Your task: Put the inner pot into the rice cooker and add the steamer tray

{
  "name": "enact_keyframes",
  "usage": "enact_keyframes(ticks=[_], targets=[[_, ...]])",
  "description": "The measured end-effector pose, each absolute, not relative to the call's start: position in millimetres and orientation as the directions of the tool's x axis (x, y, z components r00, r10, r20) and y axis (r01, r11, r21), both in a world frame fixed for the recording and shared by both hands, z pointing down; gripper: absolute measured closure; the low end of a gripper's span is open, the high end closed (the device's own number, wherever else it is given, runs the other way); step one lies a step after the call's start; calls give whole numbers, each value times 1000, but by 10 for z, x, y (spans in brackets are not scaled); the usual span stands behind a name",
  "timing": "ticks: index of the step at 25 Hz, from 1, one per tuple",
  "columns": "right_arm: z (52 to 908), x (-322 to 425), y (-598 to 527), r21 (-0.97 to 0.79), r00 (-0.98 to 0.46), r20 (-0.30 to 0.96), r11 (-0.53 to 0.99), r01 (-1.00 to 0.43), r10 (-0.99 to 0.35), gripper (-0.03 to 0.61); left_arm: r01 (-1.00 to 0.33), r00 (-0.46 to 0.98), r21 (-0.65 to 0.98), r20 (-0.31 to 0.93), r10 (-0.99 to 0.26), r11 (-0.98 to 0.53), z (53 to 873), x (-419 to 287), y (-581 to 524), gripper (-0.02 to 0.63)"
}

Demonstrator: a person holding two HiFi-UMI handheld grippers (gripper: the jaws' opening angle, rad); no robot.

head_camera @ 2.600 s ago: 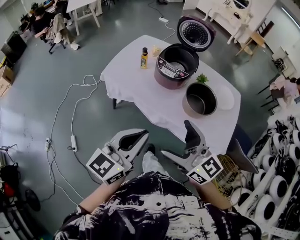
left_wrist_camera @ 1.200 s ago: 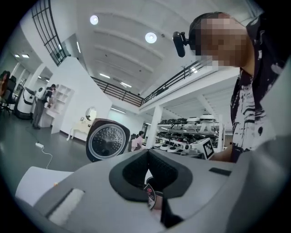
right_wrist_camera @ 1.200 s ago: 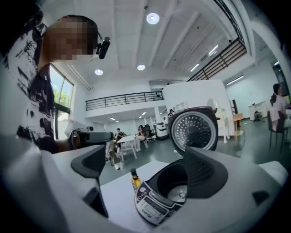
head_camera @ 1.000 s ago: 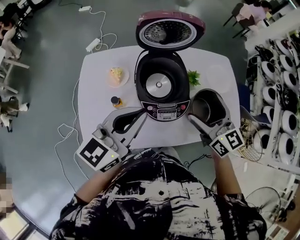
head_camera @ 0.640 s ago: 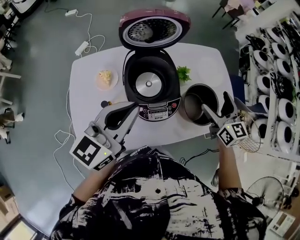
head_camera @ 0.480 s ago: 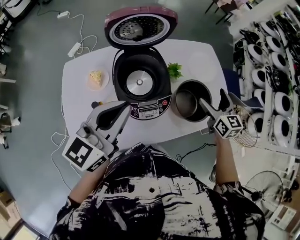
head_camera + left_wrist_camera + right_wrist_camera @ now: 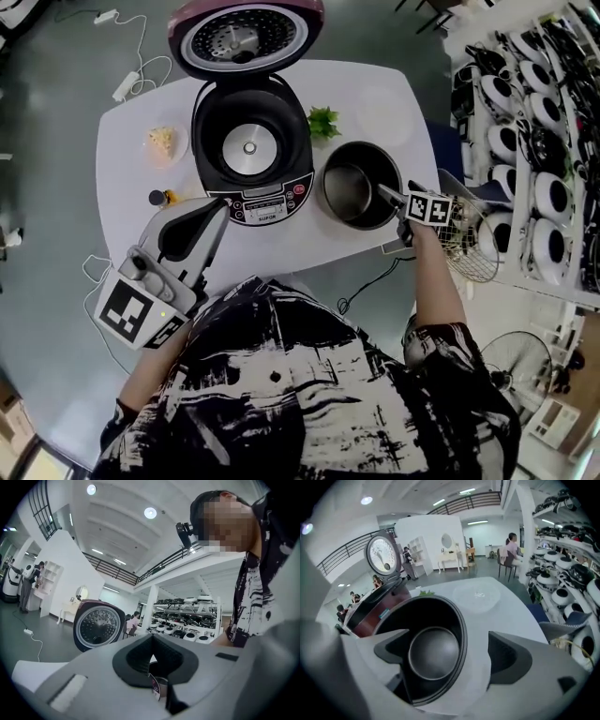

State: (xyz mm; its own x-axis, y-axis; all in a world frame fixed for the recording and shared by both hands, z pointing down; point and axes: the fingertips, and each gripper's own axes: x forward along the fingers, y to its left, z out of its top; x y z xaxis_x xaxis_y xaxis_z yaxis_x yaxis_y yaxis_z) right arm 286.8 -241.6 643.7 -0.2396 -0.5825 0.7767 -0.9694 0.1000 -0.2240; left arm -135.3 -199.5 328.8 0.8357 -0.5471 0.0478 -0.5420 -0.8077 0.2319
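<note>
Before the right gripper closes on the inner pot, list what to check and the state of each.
1. Rice cooker lid up: ok.
2. Cooker cavity empty, heating plate bare: ok.
3. Right gripper open, one jaw inside the inner pot, one outside its rim: ok.
4. Inner pot empty: ok.
5. Left gripper shut, empty, off the cooker's mouth: ok.
6. Steamer tray within sight: cannot tell.

On the desk (image 7: 319,246): one rice cooker (image 7: 248,150), one inner pot (image 7: 361,183), one little bottle (image 7: 157,197), one plate of food (image 7: 164,142), one green sprig (image 7: 323,120). Plus two tools, the left hand-held gripper (image 7: 217,211) and right hand-held gripper (image 7: 386,193).
</note>
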Motion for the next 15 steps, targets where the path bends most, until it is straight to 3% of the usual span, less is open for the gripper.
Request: enact_keyframes(ticks=[4, 5, 7, 9, 11, 15], targets=[[6733, 2897, -2401, -258, -248, 836, 49, -965, -490, 90, -562, 823, 230, 52, -566, -795, 3303, -1384, -1959, 609], [6795, 2909, -2384, -258, -246, 853, 37, -965, -460, 135, -567, 819, 229, 54, -571, -792, 3302, -1393, -1950, 609], [6912, 2964, -2330, -238, -222, 892, 8, -971, -394, 328, -575, 814, 228, 59, -579, -786, 3298, -1410, -1932, 609], [7015, 3002, -2277, -208, -195, 924, -4, -978, -329, 450, -585, 807, 226, 64, -587, -779, 3288, -1432, -1910, 609], [7100, 3000, -2243, -184, -178, 944, 4, -983, -277, 519, -596, 799, 225, 70, -597, -771, 3280, -1464, -1889, 609], [7165, 3023, -2212, -116, -121, 973, 39, -992, -195, 551, -610, 789, 224, 78, -609, -760, 3274, -1530, -1862, 609]])
